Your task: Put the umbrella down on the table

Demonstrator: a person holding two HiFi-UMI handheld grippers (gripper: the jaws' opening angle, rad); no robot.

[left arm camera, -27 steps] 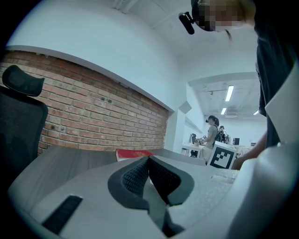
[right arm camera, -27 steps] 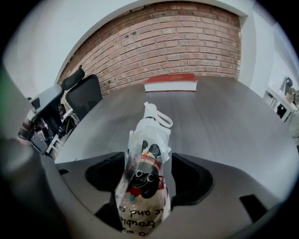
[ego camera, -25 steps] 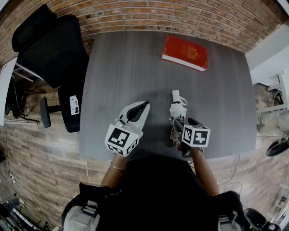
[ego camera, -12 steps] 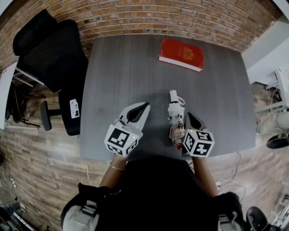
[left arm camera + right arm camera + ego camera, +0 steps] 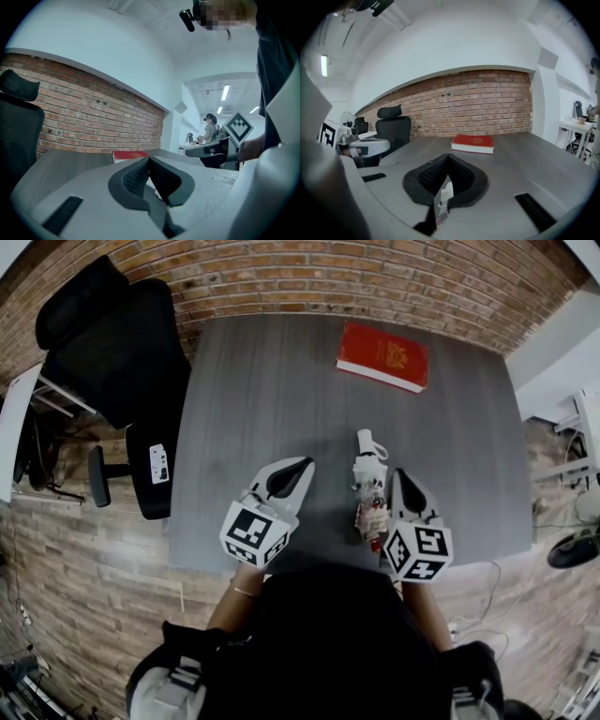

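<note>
Your umbrella (image 5: 369, 491) lies on the desk (image 5: 262, 390) close to the near edge, lengthwise, one end towards you and the other towards the far side. Your right claw (image 5: 401, 476) sits just beside it on its right. Your left claw (image 5: 298, 467) is off to its left, a little apart. The book (image 5: 382, 356) lies near the desk's far edge, beyond the umbrella. A chair (image 5: 112, 343) stands off the desk's left side, and the wall (image 5: 375, 268) runs behind both.

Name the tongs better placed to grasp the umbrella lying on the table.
Probably the right tongs: they hang shut just beside the folded umbrella, near its lower end, while the left tongs, also shut, sit farther to its left.
</note>
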